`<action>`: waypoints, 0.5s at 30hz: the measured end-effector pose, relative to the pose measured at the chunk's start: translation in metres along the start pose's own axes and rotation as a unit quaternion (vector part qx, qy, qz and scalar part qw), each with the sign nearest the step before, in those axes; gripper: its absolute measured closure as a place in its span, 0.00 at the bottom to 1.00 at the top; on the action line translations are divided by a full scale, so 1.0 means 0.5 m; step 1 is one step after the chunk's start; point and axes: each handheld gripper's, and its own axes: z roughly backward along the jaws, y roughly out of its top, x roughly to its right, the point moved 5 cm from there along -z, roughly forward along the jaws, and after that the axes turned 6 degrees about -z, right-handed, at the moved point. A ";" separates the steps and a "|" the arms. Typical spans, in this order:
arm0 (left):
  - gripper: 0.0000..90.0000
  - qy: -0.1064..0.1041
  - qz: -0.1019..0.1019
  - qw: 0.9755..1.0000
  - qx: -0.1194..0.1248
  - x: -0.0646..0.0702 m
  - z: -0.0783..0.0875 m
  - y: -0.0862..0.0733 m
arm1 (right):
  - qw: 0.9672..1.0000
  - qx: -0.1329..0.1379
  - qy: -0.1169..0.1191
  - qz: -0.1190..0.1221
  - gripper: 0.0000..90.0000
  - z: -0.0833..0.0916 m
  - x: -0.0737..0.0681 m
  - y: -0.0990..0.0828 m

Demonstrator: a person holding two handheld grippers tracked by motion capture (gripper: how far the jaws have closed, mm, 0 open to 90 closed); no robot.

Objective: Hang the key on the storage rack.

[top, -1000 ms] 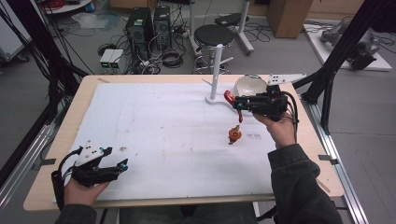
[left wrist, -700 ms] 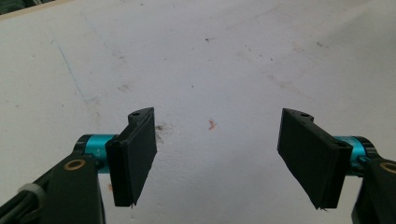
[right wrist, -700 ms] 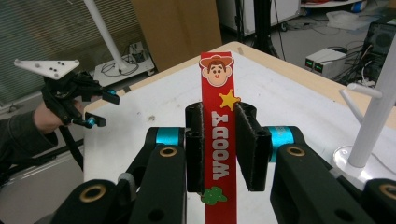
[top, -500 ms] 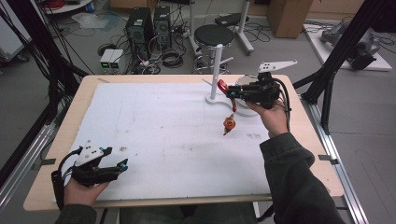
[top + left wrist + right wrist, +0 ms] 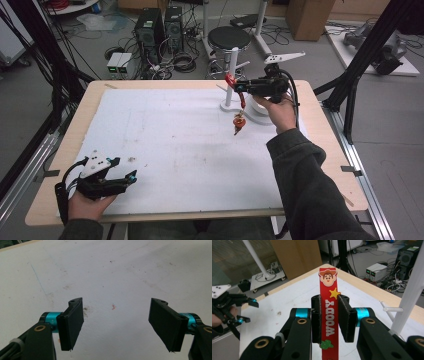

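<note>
At the near left corner of the desk (image 5: 65,150), close to its near edge, the left tongs (image 5: 131,176) rest low in the person's left hand (image 5: 85,205). In the left gripper view their jaws stand wide apart over bare white mat (image 5: 175,145) marked with a few small stains. From there a broad stretch of open mat runs rightward and toward the far edge, with nothing standing on it.

Toward the far right, the right tongs (image 5: 231,84) are held above the desk by the right hand (image 5: 280,112), pointing left, just beside a white post stand (image 5: 231,75) near the far edge. They are clamped on a red Woody strap (image 5: 328,315), which in the right gripper view sits between the jaws and sticks out past them. A small orange-brown charm (image 5: 239,122) hangs below the tongs, clear of the mat. The right edge of the desk lies well beyond the sleeve (image 5: 310,190).
</note>
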 end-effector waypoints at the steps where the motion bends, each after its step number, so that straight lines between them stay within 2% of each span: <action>1: 0.32 0.000 0.000 1.000 0.001 0.000 0.000 0.000 | 1.000 0.001 -0.001 -0.002 0.84 -0.004 0.005 0.000; 15: 0.32 0.001 0.000 1.000 0.002 0.001 -0.001 0.001 | 0.999 -0.026 -0.026 -0.040 0.84 -0.049 0.060 -0.022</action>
